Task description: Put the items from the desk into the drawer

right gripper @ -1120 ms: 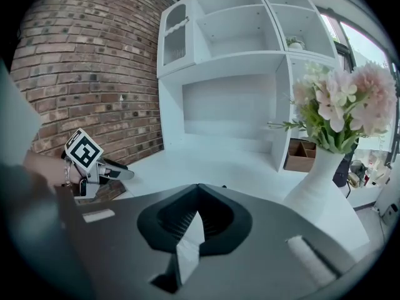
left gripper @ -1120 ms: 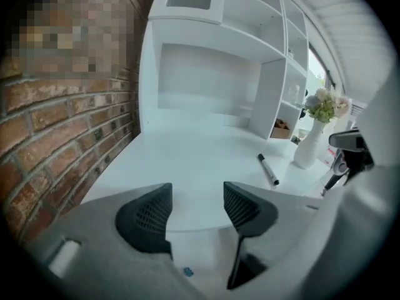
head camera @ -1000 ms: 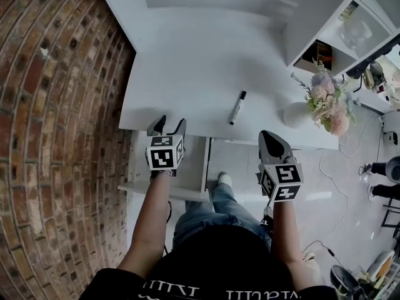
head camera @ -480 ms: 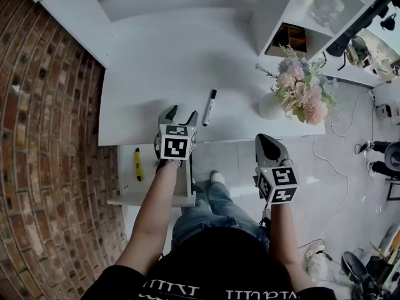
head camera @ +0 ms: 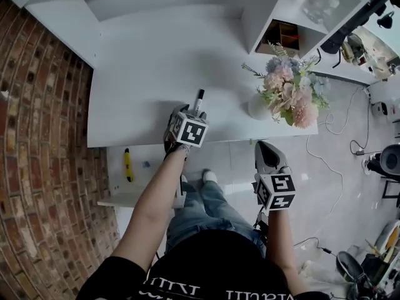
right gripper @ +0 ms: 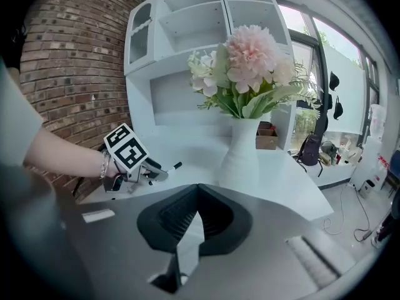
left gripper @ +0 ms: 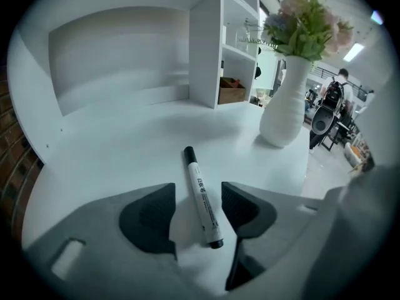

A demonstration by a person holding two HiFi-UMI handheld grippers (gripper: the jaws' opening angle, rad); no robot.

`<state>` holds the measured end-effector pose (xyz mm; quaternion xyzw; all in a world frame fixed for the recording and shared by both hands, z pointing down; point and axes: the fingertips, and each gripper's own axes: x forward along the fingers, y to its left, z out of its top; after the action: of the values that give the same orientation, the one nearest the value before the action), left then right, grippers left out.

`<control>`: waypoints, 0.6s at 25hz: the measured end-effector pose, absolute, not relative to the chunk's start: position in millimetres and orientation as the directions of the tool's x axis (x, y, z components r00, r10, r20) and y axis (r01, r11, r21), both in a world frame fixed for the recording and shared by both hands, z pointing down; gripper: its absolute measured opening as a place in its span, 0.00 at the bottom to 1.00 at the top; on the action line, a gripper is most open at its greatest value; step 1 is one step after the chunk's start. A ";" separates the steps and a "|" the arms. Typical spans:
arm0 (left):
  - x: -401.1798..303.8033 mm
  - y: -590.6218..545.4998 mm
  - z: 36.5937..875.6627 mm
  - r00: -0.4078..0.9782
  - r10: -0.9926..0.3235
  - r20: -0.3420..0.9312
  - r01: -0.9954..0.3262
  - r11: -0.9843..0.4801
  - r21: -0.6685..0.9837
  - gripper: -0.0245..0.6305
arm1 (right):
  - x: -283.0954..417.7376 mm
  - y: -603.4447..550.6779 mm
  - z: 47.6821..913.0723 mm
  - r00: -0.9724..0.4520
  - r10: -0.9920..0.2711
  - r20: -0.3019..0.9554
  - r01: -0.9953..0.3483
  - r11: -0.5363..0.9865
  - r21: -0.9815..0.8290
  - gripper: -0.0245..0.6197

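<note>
- While the marker (left gripper: 195,175) lies flat on the white desk (head camera: 156,61), just in from its front edge, the left gripper (left gripper: 198,195) straddles the tail end of it, one jaw on each side.
- The jaws stand apart and the pads do not press on the barrel; they are spread that way, I judge, so that closing them would pinch it across its width.
- The left gripper tilts down toward the desk top, which suits picking up a thin thing lying flat.
- The right gripper (right gripper: 199,195) has its jaws closed together with nothing between them; it hangs off the desk's front edge near the vase of flowers (head camera: 257,107), probably kept clear because one gripper is enough here.
- The drawer (head camera: 140,183) stands pulled open below the desk at the left, ready to receive things; a yellow item (head camera: 127,165) already lies in it.
- The step in hand looks like the grasp of the marker, with the carry to the drawer yet to come.
</note>
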<state>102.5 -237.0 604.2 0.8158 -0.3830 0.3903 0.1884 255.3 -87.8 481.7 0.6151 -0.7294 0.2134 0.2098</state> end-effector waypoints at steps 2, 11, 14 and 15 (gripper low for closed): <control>99.5 -237.6 610.9 0.369 -0.467 0.804 -0.783 -0.622 -0.003 0.30 | 255.9 -87.5 482.3 -0.157 -0.804 0.574 -0.987 0.154 -0.055 0.05; 97.3 -230.8 600.5 0.428 -0.441 0.789 -0.778 -0.624 0.073 0.14 | 242.9 -87.2 482.7 -0.187 -0.799 0.572 -0.981 0.186 -0.061 0.05; 95.2 -230.2 582.2 0.469 -0.476 0.744 -0.777 -0.623 0.092 0.14 | 233.9 -91.9 478.9 -0.203 -0.803 0.561 -0.977 0.206 -0.059 0.05; 93.4 -229.4 577.1 0.480 -0.485 0.731 -0.777 -0.621 0.099 0.14 | 230.5 -93.4 477.4 -0.210 -0.803 0.557 -0.975 0.214 -0.058 0.05</control>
<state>93.4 -229.4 577.1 0.8332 -0.3787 0.3412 0.2142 230.5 -93.4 477.4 0.5925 -0.7504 0.2044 0.2098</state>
